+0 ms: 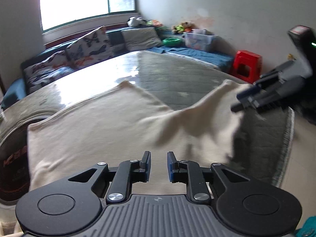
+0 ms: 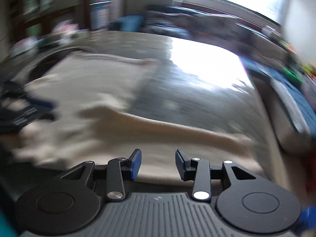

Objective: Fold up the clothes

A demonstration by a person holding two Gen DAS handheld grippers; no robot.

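A cream garment (image 1: 98, 122) lies spread on the glossy grey-green table (image 1: 158, 69). In the left wrist view my left gripper (image 1: 159, 165) is open and empty just above the garment's near part. My right gripper (image 1: 240, 100) shows at the right edge, over the garment's raised right corner (image 1: 223, 90); motion blur hides whether it touches. In the right wrist view my right gripper (image 2: 158, 164) is open and empty over the blurred cream garment (image 2: 94, 118), with a long strip of it (image 2: 177, 130) running right.
A sofa with butterfly cushions (image 1: 86, 47) and blue covers runs behind the table. A clear storage box (image 1: 199, 39), a green bowl (image 1: 171, 41) and a red stool (image 1: 246, 65) stand at the back right. The table's right edge (image 1: 288, 138) drops off near my right gripper.
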